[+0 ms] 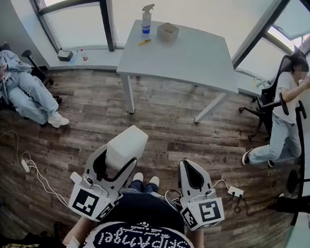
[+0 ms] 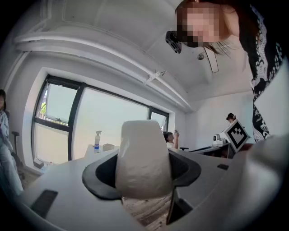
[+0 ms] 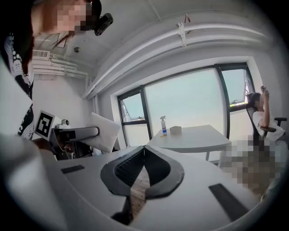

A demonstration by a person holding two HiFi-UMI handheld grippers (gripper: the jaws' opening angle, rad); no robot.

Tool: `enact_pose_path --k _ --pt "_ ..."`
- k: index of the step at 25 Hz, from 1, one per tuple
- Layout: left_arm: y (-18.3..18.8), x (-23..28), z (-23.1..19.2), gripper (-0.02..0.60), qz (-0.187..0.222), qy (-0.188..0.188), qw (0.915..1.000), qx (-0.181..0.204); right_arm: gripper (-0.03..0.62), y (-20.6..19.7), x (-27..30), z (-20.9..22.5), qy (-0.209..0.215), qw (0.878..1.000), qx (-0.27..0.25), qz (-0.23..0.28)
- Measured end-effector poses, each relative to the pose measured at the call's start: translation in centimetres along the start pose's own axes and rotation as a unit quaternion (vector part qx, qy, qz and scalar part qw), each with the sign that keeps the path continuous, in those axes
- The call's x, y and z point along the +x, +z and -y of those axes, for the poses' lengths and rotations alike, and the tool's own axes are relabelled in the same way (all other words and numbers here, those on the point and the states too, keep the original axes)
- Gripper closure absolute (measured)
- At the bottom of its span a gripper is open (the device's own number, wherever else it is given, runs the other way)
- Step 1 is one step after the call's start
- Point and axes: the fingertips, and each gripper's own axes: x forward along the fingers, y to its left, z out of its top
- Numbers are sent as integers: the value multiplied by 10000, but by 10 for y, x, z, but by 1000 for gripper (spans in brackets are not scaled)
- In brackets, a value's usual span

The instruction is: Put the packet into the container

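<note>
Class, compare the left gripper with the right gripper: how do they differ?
The left gripper has its jaws wide apart; the right gripper has its jaws together. The left gripper grips a white packet; the right gripper holds nothing. Both are held over the wooden floor, short of the table.

The left claw (image 2: 143, 175) clamps the white packet (image 2: 143, 151) between its jaws.

The packet (image 1: 126, 145) is plain white and soft-looking. It is clamped between the jaws of the left tool (image 1: 116, 165) and juts out past them. The container (image 1: 168, 31), a small open tan box, stands well apart from it at the surface's (image 1: 191, 60) far edge, toward the left corner.
</note>
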Motion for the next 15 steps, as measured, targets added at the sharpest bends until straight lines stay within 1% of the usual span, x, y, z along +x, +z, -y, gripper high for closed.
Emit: enact_pose_path --k 12,15 --pt "4 14 4 304 -17 15 10000 9 580 -4 -1 14 85 9999 8 -125" --pt "2 16 7 304 -31 51 10000 29 580 -4 -4 18 140 9999 49 -83"
